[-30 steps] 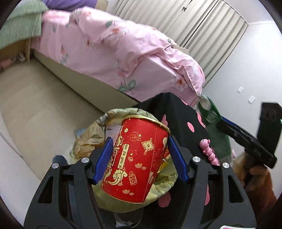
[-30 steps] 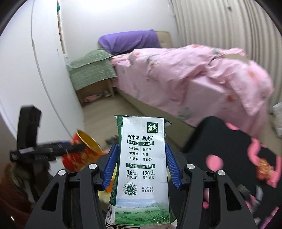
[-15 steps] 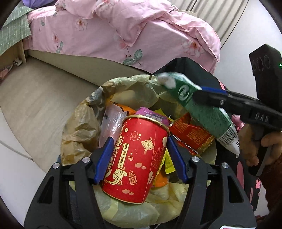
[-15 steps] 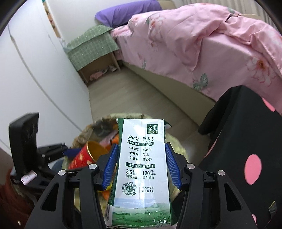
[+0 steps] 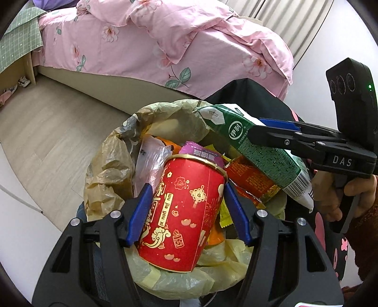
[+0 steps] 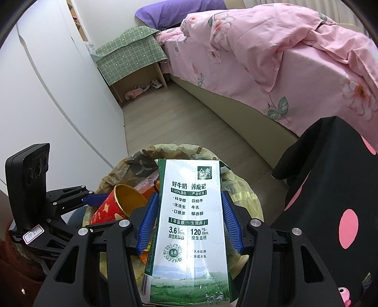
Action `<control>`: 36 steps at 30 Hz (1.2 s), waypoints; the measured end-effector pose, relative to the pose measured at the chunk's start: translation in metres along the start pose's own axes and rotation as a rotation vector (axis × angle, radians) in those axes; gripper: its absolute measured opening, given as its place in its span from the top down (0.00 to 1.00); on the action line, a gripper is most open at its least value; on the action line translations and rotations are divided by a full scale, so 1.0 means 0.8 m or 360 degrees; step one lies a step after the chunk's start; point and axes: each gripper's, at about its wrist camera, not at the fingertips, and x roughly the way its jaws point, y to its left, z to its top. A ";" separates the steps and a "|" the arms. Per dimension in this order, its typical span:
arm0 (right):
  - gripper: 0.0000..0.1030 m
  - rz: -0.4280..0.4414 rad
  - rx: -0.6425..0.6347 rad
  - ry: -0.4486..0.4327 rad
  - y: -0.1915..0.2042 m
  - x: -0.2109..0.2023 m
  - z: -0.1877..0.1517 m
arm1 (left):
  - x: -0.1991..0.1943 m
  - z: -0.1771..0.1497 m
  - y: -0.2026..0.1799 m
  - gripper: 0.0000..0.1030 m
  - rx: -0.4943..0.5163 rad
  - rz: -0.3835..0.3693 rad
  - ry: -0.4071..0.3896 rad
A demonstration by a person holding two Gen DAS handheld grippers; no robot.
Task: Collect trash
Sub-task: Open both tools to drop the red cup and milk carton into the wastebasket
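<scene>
While left gripper fingers clamp red cup, right gripper grasps 金典 milk carton; cup lettering unclear.

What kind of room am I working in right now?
A bedroom, most likely: a bed with a pink floral duvet and purple pillow, a bedside cabinet with slippers under it, and white wardrobe doors beside the lined trash bin.
</scene>
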 end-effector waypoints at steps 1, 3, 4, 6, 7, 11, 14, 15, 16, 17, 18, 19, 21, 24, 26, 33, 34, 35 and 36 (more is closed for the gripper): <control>0.51 -0.0001 0.0001 -0.0002 0.000 -0.001 0.000 | -0.001 0.000 0.000 0.42 -0.0002 -0.0001 -0.0002; 0.51 -0.0005 0.0004 -0.0006 0.000 -0.002 0.001 | -0.004 0.001 0.001 0.42 -0.0005 -0.0004 -0.0007; 0.51 -0.0006 0.0007 -0.0008 0.000 -0.002 0.001 | -0.006 0.001 0.001 0.42 -0.0008 -0.0008 -0.0010; 0.51 -0.0005 0.0018 -0.0011 -0.001 -0.002 0.002 | -0.013 0.002 0.003 0.42 -0.0027 -0.0030 -0.0029; 0.51 -0.0003 0.0024 -0.0012 -0.001 -0.001 0.003 | -0.016 0.002 0.005 0.42 -0.0037 -0.0040 -0.0037; 0.51 0.0024 0.0052 -0.0029 0.001 0.005 0.005 | -0.031 0.003 0.017 0.39 -0.0125 -0.0104 -0.0072; 0.50 0.0096 0.0126 -0.0025 0.000 0.013 0.008 | -0.044 0.001 0.031 0.34 -0.0240 -0.0192 -0.0090; 0.50 0.0130 0.0164 -0.0013 -0.002 0.016 0.009 | -0.050 0.001 0.034 0.31 -0.0255 -0.0183 -0.0105; 0.50 0.0155 0.0207 0.0000 -0.005 0.020 0.009 | -0.056 0.001 0.037 0.28 -0.0265 -0.0157 -0.0124; 0.50 0.0160 0.0228 0.0007 -0.006 0.022 0.009 | -0.061 0.001 0.040 0.26 -0.0273 -0.0130 -0.0137; 0.50 0.0144 0.0242 0.0007 -0.007 0.021 0.009 | -0.064 0.002 0.041 0.25 -0.0281 -0.0109 -0.0143; 0.49 0.0114 0.0240 -0.0008 -0.007 0.018 0.009 | -0.067 0.003 0.042 0.24 -0.0292 -0.0090 -0.0149; 0.49 0.0077 0.0222 -0.0039 -0.006 0.007 0.008 | -0.075 0.006 0.043 0.22 -0.0308 -0.0059 -0.0171; 0.49 0.0043 0.0224 -0.0096 -0.010 -0.020 0.004 | -0.089 0.012 0.038 0.19 -0.0301 0.0014 -0.0239; 0.49 -0.0014 0.0213 -0.0150 -0.014 -0.049 -0.001 | -0.097 0.017 0.027 0.18 -0.0282 0.0031 -0.0288; 0.49 -0.0236 0.0175 -0.0267 -0.043 -0.149 -0.056 | -0.096 0.030 -0.053 0.17 -0.0075 -0.0054 -0.0332; 0.49 -0.0284 0.0176 -0.0279 -0.049 -0.163 -0.067 | -0.094 0.031 -0.065 0.17 -0.0043 -0.0068 -0.0330; 0.49 -0.0356 0.0177 -0.0301 -0.059 -0.182 -0.083 | -0.089 0.033 -0.088 0.17 0.0016 -0.0098 -0.0326; 0.49 -0.0397 0.0183 -0.0314 -0.066 -0.193 -0.094 | -0.085 0.034 -0.102 0.17 0.0056 -0.0119 -0.0324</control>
